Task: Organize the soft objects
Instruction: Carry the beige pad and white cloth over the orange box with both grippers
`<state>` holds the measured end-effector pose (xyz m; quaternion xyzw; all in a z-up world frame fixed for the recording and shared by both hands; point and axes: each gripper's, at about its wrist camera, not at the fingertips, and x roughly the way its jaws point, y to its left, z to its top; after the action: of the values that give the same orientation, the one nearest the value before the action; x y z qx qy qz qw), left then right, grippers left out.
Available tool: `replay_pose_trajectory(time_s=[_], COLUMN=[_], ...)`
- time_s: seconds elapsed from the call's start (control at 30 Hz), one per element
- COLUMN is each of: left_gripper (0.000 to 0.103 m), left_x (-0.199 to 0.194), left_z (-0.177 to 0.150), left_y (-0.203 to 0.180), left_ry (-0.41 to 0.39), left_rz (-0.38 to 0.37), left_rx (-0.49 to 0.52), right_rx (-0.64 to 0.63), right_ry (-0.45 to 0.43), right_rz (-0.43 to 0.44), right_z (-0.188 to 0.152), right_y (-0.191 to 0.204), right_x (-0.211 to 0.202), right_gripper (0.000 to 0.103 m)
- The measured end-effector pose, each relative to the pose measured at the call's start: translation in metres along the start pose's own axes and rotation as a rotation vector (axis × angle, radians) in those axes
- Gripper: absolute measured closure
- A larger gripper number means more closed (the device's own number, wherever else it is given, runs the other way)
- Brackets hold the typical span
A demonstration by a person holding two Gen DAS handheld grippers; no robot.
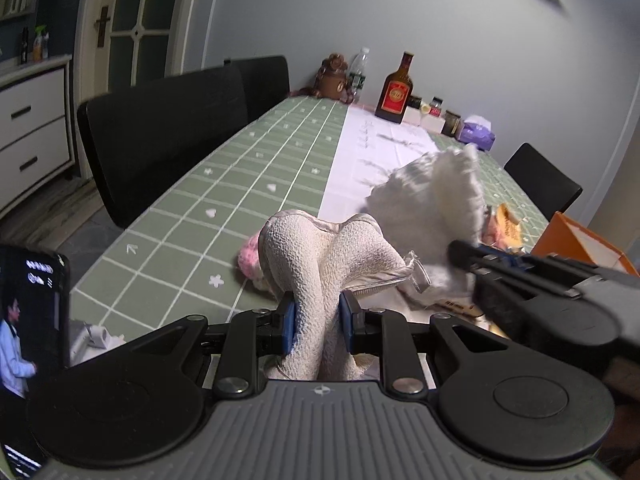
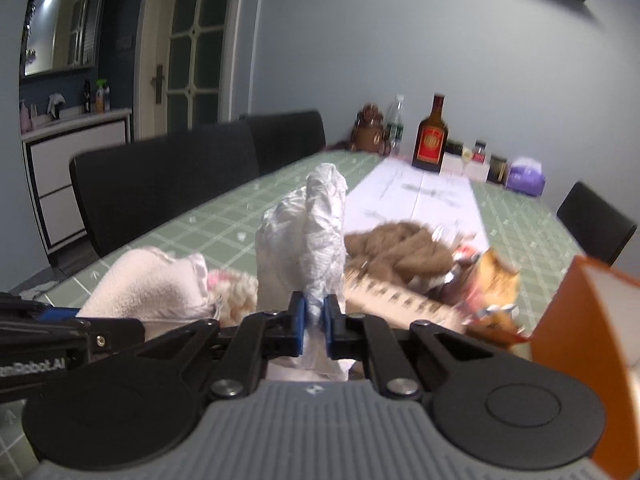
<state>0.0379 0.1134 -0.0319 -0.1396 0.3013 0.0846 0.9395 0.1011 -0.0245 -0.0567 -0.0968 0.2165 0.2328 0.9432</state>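
Note:
My left gripper (image 1: 318, 326) is shut on a cream textured towel (image 1: 320, 256), which bulges up in two humps above the blue pads. A pink and white fluffy item (image 1: 250, 262) lies on the table behind it. My right gripper (image 2: 316, 322) is shut on a crumpled white cloth (image 2: 312, 224) that stands up from its pads. The right gripper's body (image 1: 540, 280) reaches in from the right in the left wrist view, with the white cloth (image 1: 436, 192) raised above it. The towel (image 2: 148, 284) shows at the left in the right wrist view. A brown fuzzy cloth (image 2: 400, 246) lies further back.
An orange box (image 2: 580, 356) stands close at the right. Snack packets (image 2: 492, 284) and a flat carton (image 2: 400, 300) lie beside it. Bottles, jars, a brown plush bear (image 1: 334, 78) and a purple tissue pack (image 1: 476, 132) line the table's far end. Black chairs (image 1: 168, 140) flank the table. A phone (image 1: 28, 344) stands at left.

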Motion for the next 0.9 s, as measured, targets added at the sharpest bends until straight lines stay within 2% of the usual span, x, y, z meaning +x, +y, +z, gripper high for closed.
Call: replay_pose_trajectory(time_s=[0.17,0.37,0.57,0.77,0.9], left_gripper=[0.077,0.077,0.078,0.078,0.078], left_x=[-0.022,-0.043,-0.062,-0.070,-0.062], left_z=[0.005,0.007,0.011,0.021,0.025], left_y=[-0.011,-0.048,-0.099,-0.161,-0.203], left_ry=[-0.030,-0.049,-0.069,-0.055,0.008], left_rz=[-0.043,-0.120,-0.238,-0.359,-0.437], left_rx=[0.011,0.074,0.165,0.284,0.372], right_rx=[0.022,0.021,-0.010,-0.008,0.004], right_ry=[-0.027,-0.044,-0.028,0.039,0.119], right_rz=[0.014,-0.012,-0.096,-0.180,-0.228], right_z=[0.013,0.020,0.028,0.033,0.030], right_y=[-0.017,-0.040,-0.069,-0.117,-0.150], right_x=[-0.037,-0.081,-0.121,-0.150,-0.162], right_gripper=[0.096,0.096,0.096,0.096,0.096])
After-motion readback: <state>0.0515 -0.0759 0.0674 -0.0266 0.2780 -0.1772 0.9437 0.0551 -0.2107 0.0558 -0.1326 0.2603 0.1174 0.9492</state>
